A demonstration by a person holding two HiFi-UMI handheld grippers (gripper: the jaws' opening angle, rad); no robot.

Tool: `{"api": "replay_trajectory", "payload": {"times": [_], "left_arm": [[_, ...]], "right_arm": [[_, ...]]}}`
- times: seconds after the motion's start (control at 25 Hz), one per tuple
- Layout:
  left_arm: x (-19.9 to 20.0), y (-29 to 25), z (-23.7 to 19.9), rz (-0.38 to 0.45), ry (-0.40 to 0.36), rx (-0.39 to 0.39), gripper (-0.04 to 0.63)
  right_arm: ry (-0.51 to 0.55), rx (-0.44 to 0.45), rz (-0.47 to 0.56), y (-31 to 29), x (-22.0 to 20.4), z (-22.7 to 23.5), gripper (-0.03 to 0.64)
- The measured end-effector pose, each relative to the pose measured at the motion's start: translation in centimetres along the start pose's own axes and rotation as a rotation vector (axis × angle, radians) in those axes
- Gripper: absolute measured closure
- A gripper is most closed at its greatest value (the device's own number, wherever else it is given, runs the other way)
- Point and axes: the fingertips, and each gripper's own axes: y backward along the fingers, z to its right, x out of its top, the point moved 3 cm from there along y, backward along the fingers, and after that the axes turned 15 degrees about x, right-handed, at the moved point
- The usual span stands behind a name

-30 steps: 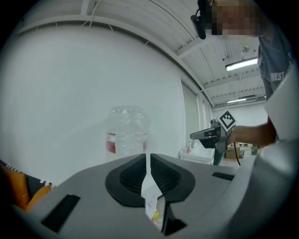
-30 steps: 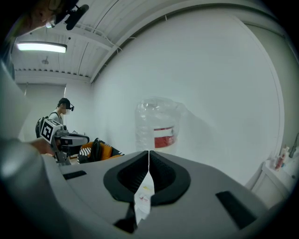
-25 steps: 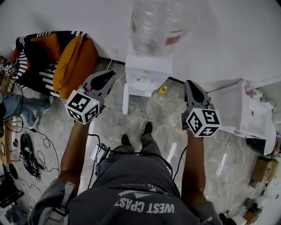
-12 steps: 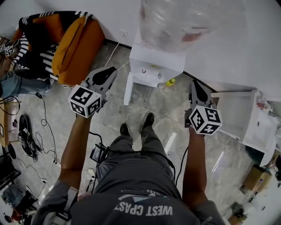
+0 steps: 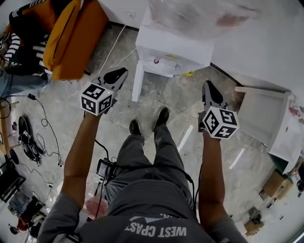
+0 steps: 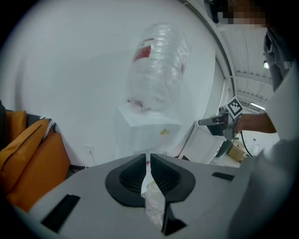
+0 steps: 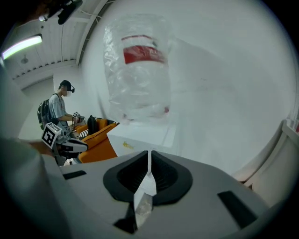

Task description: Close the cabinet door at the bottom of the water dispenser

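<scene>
The white water dispenser [image 5: 173, 47] stands against the wall with a clear bottle [image 5: 199, 14] on top. Its bottom cabinet door [image 5: 137, 83] juts out open on the dispenser's left side. My left gripper [image 5: 121, 72] hangs shut and empty just left of that door, apart from it. My right gripper [image 5: 208, 85] is shut and empty too, off the dispenser's right front corner. In the left gripper view the shut jaws [image 6: 146, 161] point at the dispenser [image 6: 149, 128]. In the right gripper view the closed jaws [image 7: 149, 158] face the bottle [image 7: 140, 70].
An orange chair [image 5: 71, 38] with striped cloth stands at the left. A white open cabinet [image 5: 270, 118] sits at the right. Cables [image 5: 28, 142] lie on the stone floor. A small yellow thing [image 5: 190, 74] lies by the dispenser's base. Another person [image 7: 60, 109] stands far off.
Both grippers have sunk toward the floor, staying shut. The view has tilted, so the dispenser and chair now sit higher in the head view.
</scene>
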Motion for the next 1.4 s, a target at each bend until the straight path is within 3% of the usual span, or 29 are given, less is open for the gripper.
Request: {"api": "replay_trajectory", "payload": {"times": [0.64,0.92,1.12,1.4], "left_arm": [[-17.8,-11.4,-3.0,-0.304,0.083,-0.011,0.547],[-24.4,-15.0,-3.7,-0.406,0.149,-0.009,0.496],[-28.5,-17.8,-4.0,-0.475,0.188,0.001,0.435],[-32.9,-20.6,-4.3,-0.539,0.251,0.012,0.41]], "right_arm": [[-0.101,-0.037,-0.074,-7.1,-9.6,4.2,0.583],[-0.131,-0.051,-0.101,-8.7,-12.9,5.0,0.532],[-0.139,-0.061,-0.116,-9.2,-14.7,6.2,0.522],[-0.157,-0.083,-0.127,-9.5,-17.2,7.8,0.515]]}}
